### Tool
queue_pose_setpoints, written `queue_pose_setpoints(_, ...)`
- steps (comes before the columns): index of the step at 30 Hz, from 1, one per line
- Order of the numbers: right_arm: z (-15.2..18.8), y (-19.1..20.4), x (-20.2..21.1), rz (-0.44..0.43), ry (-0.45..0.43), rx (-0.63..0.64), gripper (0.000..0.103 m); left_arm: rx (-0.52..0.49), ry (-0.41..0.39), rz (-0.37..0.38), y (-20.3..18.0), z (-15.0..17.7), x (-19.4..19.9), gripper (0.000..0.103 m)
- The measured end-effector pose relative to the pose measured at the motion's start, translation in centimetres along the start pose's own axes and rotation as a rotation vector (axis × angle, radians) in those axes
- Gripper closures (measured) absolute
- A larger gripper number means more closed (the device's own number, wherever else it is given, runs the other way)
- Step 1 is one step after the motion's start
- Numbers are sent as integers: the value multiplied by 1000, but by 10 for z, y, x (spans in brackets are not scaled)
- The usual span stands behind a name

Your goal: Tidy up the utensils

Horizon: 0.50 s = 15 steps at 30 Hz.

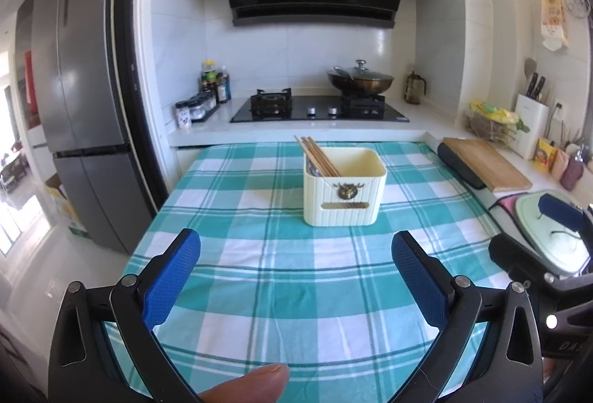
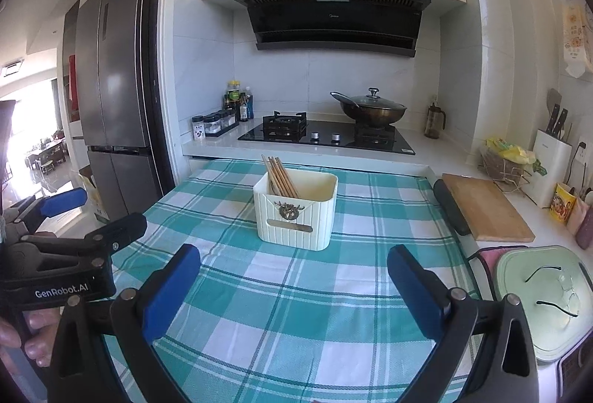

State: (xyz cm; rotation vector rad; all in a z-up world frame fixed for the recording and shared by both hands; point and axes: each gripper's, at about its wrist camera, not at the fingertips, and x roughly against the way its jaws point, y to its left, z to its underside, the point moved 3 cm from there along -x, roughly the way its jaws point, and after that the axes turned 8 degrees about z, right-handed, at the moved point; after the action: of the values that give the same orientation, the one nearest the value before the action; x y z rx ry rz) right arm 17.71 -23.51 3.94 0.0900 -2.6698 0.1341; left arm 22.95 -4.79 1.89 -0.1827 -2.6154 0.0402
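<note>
the left gripper (image 1: 295, 255) is hovering over the teal checked tablecloth (image 1: 259, 292), jaws standing wide with nothing between them. ahead, a cream utensil holder (image 1: 344, 192) is sitting upright on the cloth, wooden chopsticks (image 1: 315, 153) leaning in its left side. a fingertip (image 1: 252, 380) is poking in below.

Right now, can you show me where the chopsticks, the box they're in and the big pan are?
chopsticks (image 1: 318, 154), left wrist view, middle of the bundle.
cream box (image 1: 344, 206), left wrist view, front wall.
pan (image 2: 372, 111), right wrist view, side of the bowl.
</note>
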Motion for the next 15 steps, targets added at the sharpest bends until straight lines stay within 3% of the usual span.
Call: queue_pose_setpoints(15,-3,-1,11,32,-16,-5,0,11,11,-8,-3,-1,7,0)
